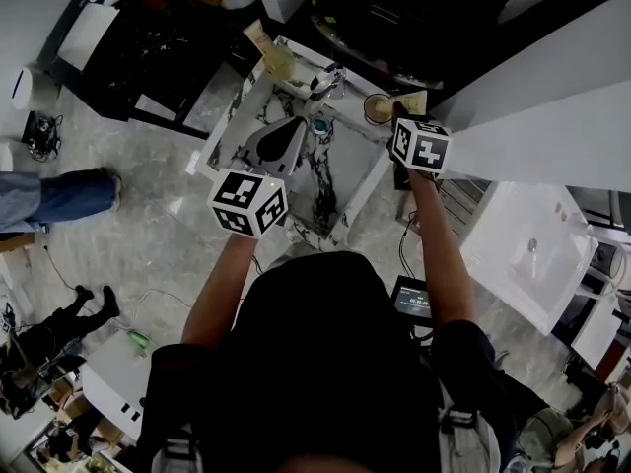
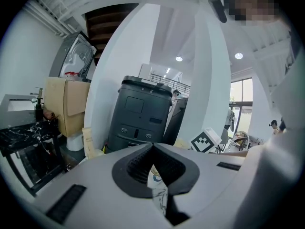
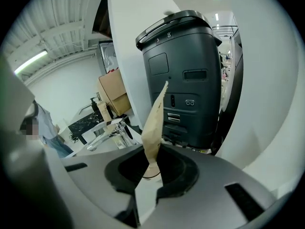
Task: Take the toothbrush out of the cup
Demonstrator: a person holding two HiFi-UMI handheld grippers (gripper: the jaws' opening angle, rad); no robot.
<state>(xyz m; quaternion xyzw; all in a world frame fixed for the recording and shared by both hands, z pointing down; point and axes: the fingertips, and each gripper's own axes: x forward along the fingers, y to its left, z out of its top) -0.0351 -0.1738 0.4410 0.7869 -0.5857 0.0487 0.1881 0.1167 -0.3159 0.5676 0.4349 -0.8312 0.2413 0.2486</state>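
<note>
I see the toothbrush (image 3: 155, 120), sleeved in tan paper, standing nearly upright over the cup (image 1: 378, 108). The cup sits at the basin's (image 1: 370, 185) far right corner.

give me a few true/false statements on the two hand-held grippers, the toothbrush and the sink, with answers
1. The left hand-held gripper is shut with nothing in it. True.
2. The right hand-held gripper is closed on the paper-wrapped toothbrush. True.
3. The toothbrush lies flat in the basin. False: it stands upright between the right jaws, over the cup.
4. The vanity is plain wood. False: the sink top is white marble with dark veins.
</note>
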